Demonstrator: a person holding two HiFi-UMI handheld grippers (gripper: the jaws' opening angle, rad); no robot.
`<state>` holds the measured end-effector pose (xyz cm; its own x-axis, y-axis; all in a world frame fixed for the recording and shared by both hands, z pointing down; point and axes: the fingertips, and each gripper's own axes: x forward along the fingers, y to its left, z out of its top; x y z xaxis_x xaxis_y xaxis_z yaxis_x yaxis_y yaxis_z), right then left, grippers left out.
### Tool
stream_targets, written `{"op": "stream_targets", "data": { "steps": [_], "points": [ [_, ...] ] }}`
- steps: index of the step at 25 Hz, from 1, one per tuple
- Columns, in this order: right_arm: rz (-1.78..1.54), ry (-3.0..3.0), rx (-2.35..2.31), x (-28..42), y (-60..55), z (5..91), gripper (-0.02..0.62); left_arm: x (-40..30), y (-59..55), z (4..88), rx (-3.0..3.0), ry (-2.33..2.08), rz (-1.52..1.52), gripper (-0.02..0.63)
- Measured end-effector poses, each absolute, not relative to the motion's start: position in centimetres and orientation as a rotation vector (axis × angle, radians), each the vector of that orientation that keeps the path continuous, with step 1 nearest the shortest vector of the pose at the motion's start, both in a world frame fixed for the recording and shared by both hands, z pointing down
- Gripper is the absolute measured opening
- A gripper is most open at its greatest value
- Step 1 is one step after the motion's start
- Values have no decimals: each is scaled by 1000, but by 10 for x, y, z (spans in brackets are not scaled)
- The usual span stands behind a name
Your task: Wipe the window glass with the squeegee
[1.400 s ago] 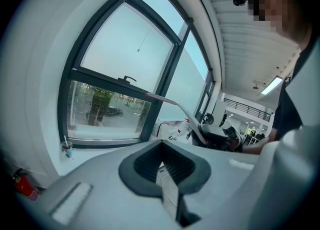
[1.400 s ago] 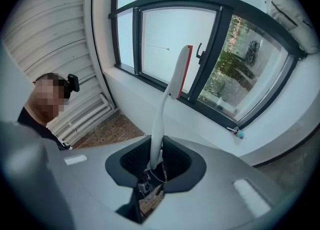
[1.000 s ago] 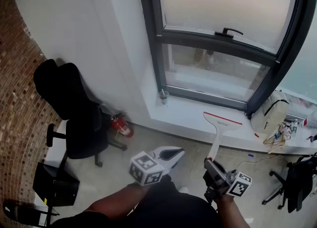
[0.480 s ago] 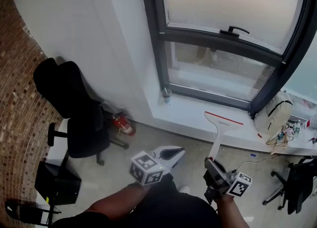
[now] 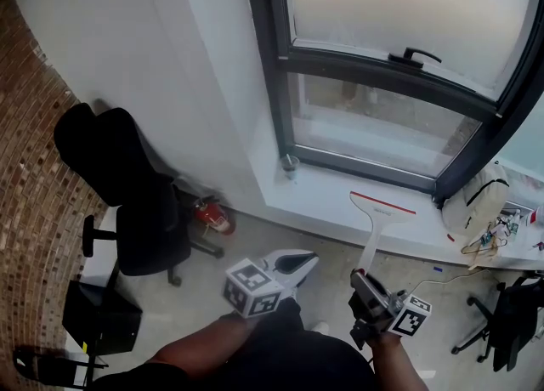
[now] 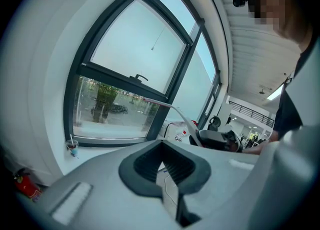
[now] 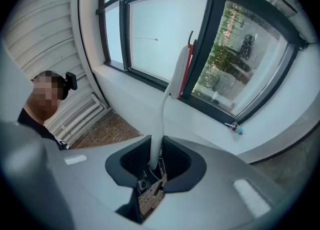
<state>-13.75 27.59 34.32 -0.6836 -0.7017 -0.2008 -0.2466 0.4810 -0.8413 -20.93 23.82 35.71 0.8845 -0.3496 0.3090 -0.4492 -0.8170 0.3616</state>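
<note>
A white squeegee [image 5: 379, 209] with a red blade edge stands upright in front of the window sill [image 5: 331, 198]. My right gripper [image 5: 367, 286] is shut on the lower end of its handle [image 7: 157, 134]. In the right gripper view the squeegee head [image 7: 177, 71] rises before the dark window frame. The window glass [image 5: 382, 7] is above and ahead, with a clear lower pane [image 5: 374, 130]. My left gripper [image 5: 291, 263] hovers low at the left of the squeegee, shut, with nothing between its jaws [image 6: 167, 166]. The squeegee blade [image 6: 162, 104] shows edge-on in the left gripper view.
A black office chair [image 5: 140, 211] draped in dark cloth stands left, with a red fire extinguisher [image 5: 211, 215] beside it. A cup with a straw [image 5: 291, 164] sits on the sill. A white bag [image 5: 480, 206] and cables [image 5: 483, 240] lie at the sill's right. Another chair [image 5: 510, 317] stands at the far right.
The head view has drifted a little, so the window sits slightly lower and further right. Both grippers and the squeegee keep their places.
</note>
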Motion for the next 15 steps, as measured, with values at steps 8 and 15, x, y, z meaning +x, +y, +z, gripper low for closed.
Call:
{"op": "stream_targets", "data": {
  "steps": [8,15],
  "points": [
    [-1140,2202,-790,-156,228,347,94,-231,191,373,2596,-599,352,2],
    [-1153,2210,-824,-169,185,349,94,-244,147,371,2589,-585,332,2]
  ]
}}
